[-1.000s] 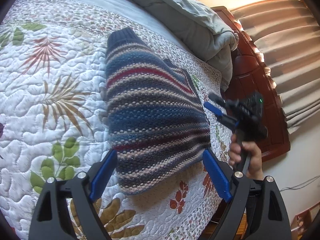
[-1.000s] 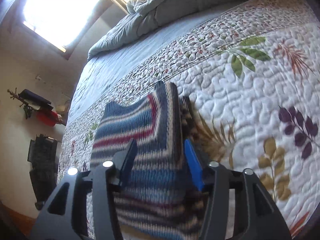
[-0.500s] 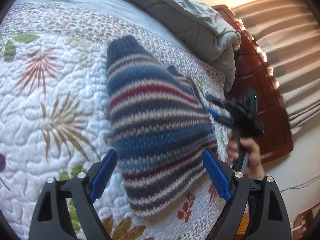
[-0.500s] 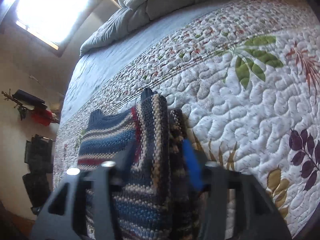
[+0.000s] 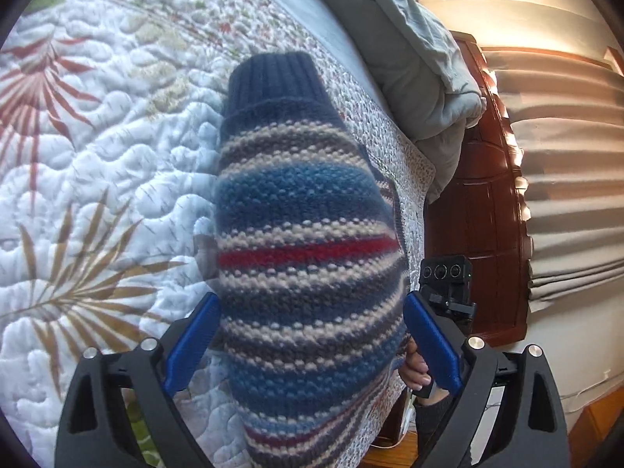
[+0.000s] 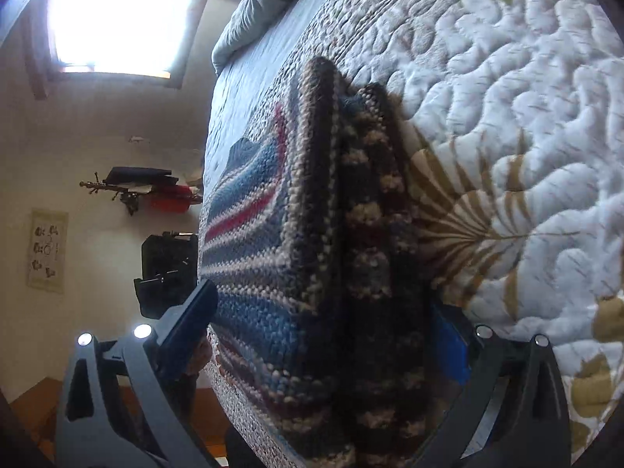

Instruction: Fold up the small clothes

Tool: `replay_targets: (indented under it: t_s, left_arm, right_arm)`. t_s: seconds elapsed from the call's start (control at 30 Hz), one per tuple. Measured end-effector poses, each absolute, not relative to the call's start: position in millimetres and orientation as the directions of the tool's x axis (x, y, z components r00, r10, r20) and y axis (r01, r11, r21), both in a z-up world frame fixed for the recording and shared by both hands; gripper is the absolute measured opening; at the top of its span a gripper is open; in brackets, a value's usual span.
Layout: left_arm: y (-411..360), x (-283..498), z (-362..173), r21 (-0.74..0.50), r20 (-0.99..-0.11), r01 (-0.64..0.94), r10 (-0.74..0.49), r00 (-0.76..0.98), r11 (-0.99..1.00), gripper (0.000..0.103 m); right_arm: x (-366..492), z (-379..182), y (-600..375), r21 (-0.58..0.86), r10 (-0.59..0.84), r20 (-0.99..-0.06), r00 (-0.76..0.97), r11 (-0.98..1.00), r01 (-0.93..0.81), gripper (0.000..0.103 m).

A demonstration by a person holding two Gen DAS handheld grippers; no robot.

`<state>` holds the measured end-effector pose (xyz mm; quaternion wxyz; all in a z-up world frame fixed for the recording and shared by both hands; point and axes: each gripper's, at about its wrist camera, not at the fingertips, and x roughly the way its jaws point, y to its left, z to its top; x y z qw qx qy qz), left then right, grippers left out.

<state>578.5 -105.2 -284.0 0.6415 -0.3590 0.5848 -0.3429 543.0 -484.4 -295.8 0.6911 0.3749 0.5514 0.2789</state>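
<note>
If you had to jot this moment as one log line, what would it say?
sweater: folded on quilt | left gripper: opening, straddling it | right gripper: opening, straddling its folded edge

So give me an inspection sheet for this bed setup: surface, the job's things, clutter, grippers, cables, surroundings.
Surface: quilted bedspread with leaf print.
Job's things: striped knit sweater, folded, lying on the quilt near the bed's edge.
Clutter: grey duvet bunched at the head of the bed.
Grippers: left gripper opening, its jaws either side of the sweater, pads not pressing; right gripper opening, also astride it.
Cables: thin white cable by the wall.
Surroundings: wooden headboard, curtains, bright window, wall hook with clothes.
</note>
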Motion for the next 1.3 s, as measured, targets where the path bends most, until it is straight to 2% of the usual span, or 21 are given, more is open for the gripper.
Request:
replay_targets:
  t_s: [0.07, 0.13, 0.17, 0.2, 0.23, 0.27, 0.3, 0.47, 0.53, 0.7, 0.97, 1.17, 1.3]
  left_arm:
    - [-109, 582, -289, -0.862, -0.505, 0.018, -0.860, 0.073, 0.507, 0.095]
    - [-113, 583, -294, -0.863, -0.503, 0.012, -0.862, 0.058, 0.504, 0.095]
    - [-114, 583, -295, -0.862, -0.505, 0.014, -0.861, 0.053, 0.506, 0.095]
    - [-115, 583, -296, -0.861, -0.506, 0.021, -0.861, 0.052, 0.508, 0.095]
    - [-115, 583, -296, -0.859, -0.509, 0.027, -0.859, 0.054, 0.511, 0.094]
    - [-117, 583, -297, -0.851, -0.523, 0.031, -0.851, 0.052, 0.525, 0.084]
    - [-120, 582, -297, -0.842, -0.538, 0.030, -0.842, 0.045, 0.539, 0.080]
    - [-122, 576, -277, -0.810, -0.580, 0.053, -0.811, 0.074, 0.584, 0.066]
    - [-119, 568, -263, -0.803, -0.584, 0.080, -0.807, 0.087, 0.590, 0.064]
    - [-85, 536, -221, -0.790, -0.587, 0.143, -0.803, 0.105, 0.596, 0.063]
    - [39, 452, -165, -0.754, -0.612, 0.149, -0.766, 0.194, 0.640, 0.063]
    - [134, 363, -181, -0.730, -0.640, 0.082, -0.720, 0.267, 0.679, 0.063]
    - [177, 319, -218, -0.719, -0.658, 0.040, -0.698, 0.284, 0.694, 0.063]
  right_arm:
    - [544, -296, -477, 0.819, 0.795, -0.561, 0.230, 0.573, 0.015, 0.099]
    - [546, -295, -473, 0.806, 0.783, -0.575, 0.238, 0.592, 0.000, 0.094]
    - [544, -295, -471, 0.785, 0.765, -0.599, 0.236, 0.619, -0.013, 0.069]
    - [545, -298, -468, 0.777, 0.758, -0.610, 0.231, 0.629, -0.010, 0.057]
    - [543, -299, -469, 0.776, 0.754, -0.611, 0.240, 0.631, -0.007, 0.053]
    - [540, -298, -466, 0.768, 0.747, -0.617, 0.249, 0.640, -0.017, 0.047]
    - [540, -298, -466, 0.760, 0.738, -0.623, 0.260, 0.649, -0.022, 0.044]
    - [528, -274, -446, 0.713, 0.681, -0.648, 0.342, 0.700, -0.042, 0.039]
    - [515, -259, -435, 0.708, 0.676, -0.642, 0.362, 0.704, -0.060, 0.038]
    - [480, -224, -397, 0.702, 0.692, -0.620, 0.369, 0.700, -0.132, 0.038]
    - [400, -192, -265, 0.720, 0.755, -0.561, 0.339, 0.647, -0.250, 0.038]
    - [330, -217, -161, 0.709, 0.771, -0.572, 0.281, 0.637, -0.304, 0.038]
    - [292, -256, -113, 0.707, 0.762, -0.605, 0.230, 0.647, -0.285, 0.038]
